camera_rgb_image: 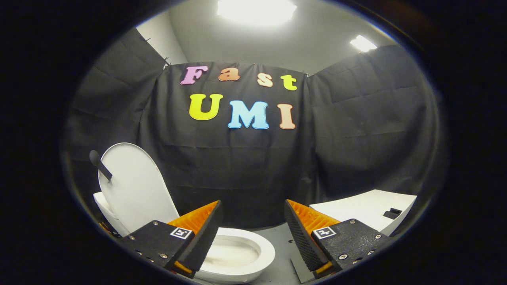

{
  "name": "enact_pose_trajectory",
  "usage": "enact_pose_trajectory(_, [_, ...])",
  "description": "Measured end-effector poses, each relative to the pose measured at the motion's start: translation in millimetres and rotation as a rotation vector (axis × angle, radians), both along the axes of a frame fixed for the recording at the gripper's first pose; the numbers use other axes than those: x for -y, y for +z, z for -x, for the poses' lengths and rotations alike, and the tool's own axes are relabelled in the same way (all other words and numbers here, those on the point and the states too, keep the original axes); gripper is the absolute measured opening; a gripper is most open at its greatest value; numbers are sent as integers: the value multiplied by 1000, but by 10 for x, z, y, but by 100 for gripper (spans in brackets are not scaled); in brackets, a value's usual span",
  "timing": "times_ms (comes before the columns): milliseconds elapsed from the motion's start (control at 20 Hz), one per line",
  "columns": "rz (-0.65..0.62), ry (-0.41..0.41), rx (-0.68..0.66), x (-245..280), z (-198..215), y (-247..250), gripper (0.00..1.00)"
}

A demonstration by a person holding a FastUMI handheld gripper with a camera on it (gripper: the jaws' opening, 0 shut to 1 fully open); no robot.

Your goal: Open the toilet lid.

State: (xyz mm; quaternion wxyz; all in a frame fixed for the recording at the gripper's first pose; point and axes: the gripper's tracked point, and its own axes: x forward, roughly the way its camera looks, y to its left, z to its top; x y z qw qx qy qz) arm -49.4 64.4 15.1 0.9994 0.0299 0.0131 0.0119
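The white toilet lid [132, 186] stands raised, leaning back above the tank, with a dark handle [100, 164] sticking out of its upper left edge. Below it the white toilet bowl [241, 253] lies uncovered, partly hidden by my left finger. My gripper [251, 233] is open, its black and orange fingers [198, 233] spread wide with nothing between them. The lid is beyond and to the left of the left finger, apart from it.
A white box-like surface [368, 209] with a small dark part [392, 213] on it sits beyond the right finger. Grey floor [279, 237] shows between the fingers. Black cloth closes the booth behind and on both sides.
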Motion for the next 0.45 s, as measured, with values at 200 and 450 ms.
enact_pose_trajectory(200, [-54,2,-32,-20,-25,-140,95])
enact_pose_trajectory(450, [-51,45,-56,-171,-21,-217,95])
